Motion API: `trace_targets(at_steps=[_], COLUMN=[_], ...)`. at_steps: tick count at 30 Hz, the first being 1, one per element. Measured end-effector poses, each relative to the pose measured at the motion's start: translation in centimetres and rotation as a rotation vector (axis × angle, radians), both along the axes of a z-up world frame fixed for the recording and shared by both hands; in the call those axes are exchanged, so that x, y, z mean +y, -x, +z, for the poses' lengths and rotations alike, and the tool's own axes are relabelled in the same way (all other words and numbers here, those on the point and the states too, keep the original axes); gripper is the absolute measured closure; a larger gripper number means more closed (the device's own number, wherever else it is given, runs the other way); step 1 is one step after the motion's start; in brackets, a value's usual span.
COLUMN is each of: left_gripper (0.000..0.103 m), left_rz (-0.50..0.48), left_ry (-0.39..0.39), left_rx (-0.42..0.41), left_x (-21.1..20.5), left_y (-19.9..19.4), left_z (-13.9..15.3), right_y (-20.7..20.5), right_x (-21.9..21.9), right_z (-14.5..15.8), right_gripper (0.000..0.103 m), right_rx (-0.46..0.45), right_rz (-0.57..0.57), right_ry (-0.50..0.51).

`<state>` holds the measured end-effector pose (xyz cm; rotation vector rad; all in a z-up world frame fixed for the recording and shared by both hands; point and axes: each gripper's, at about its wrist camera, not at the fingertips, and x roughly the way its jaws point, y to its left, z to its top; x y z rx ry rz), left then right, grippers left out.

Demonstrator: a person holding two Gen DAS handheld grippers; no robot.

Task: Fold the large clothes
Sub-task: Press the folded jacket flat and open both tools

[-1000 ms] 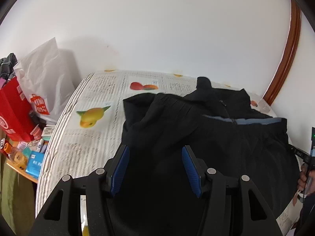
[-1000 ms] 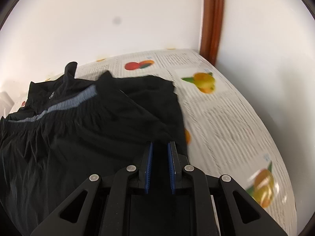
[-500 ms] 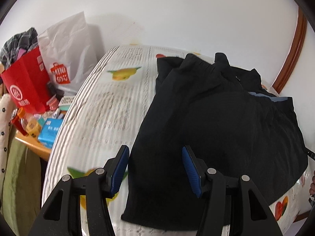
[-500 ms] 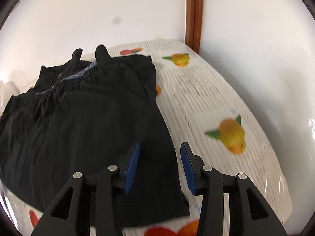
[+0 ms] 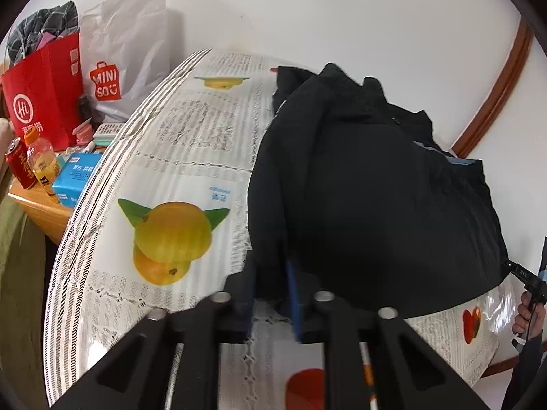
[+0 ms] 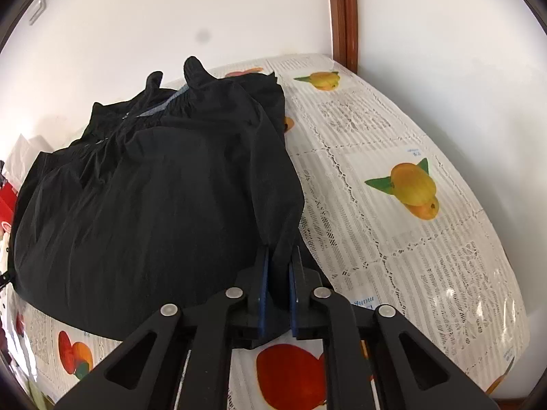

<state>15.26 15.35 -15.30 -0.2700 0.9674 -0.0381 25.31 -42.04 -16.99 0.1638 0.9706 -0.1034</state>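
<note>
Two grippers are clamping the near hem of the black jacket (image 6: pixel 154 205), which is lying spread on the fruit-print tablecloth (image 6: pixel 393 225). The right gripper (image 6: pixel 277 273) is pinching the near right corner; the left gripper (image 5: pixel 271 283), jaws having just been closing, is apparently gripping the near left corner, though blur hides the contact. Both should be lifting evenly toward the far collar, keeping the hem taut.
</note>
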Motion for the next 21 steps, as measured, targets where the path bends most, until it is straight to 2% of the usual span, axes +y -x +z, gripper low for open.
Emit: trace_targets(at_steps=[3,14,17,19,21], left_gripper=[0.092,0.091,0.083,0.074,0.073], left_rz=[-0.001,-0.045,-0.037,-0.022,-0.003], left_ry=[-0.026,-0.034,-0.049,-0.046,-0.047], left_rx=[-0.008,0.005,0.004,0.001,-0.013], left_x=[-0.5,-2.4,-2.4,-2.0,-1.5], left_y=[0.8,5.5,6.2,6.3,6.2], left_z=[0.5,0.8,1.2,1.6,2.2], right_y=[0.7,1.9,2.1,2.0,1.2], right_x=[-0.1,-1.9,-1.7,-1.2,-0.5], right_z=[0.4,0.9,1.9,3.7,5.5], right_gripper=[0.095,0.094,0.090,0.086,0.085], right_rx=[-0.009,-0.010,-0.008,-0.053,-0.093], right_rz=[0.009,0.008,-0.002,-0.011,-0.001], right_ry=[-0.019,-0.017,0.061,0.152,0.186])
